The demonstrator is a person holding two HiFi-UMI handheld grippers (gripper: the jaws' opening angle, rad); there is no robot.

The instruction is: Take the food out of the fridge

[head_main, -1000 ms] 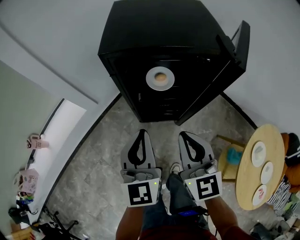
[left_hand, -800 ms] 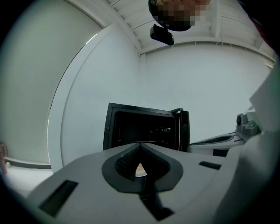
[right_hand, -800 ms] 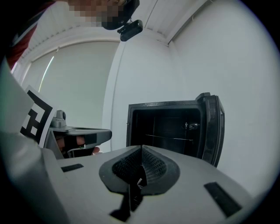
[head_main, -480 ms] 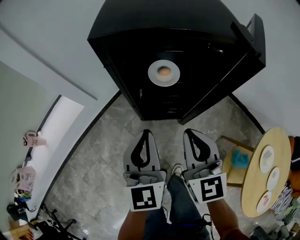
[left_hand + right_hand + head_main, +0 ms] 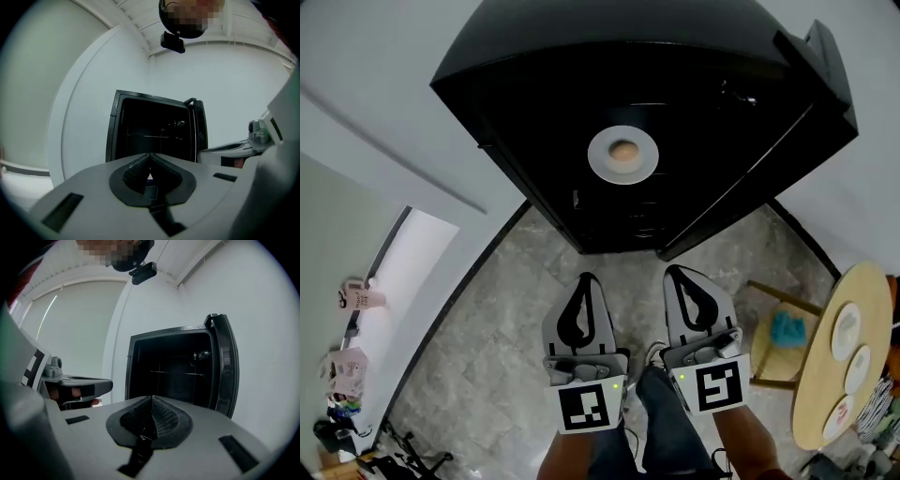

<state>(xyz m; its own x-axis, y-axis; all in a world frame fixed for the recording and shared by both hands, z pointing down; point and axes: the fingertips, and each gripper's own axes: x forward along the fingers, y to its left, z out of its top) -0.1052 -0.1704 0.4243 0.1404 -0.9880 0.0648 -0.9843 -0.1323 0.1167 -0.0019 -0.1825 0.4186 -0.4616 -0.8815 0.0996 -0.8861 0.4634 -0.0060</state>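
Food (image 5: 622, 151) is sitting on a white plate (image 5: 596, 161) inside the open black fridge (image 5: 581, 56), well ahead of us. If we are reaching in like this, we are likely shoving the plate deeper or tipping it, since neither gripper is ready to take its rim. On the left gripper (image 5: 585, 277) the fingers (image 5: 133, 169) are pressing together on nothing. The right gripper (image 5: 676, 272) is likewise pinching shut and empty, and it is risking a clip against the door (image 5: 825, 66).

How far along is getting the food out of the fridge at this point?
Done: the fridge has its door open. In hand: nothing; the left claw and right claw are both shut and empty, short of the fridge. Left: the plate of food sits inside, to be grasped and brought out.
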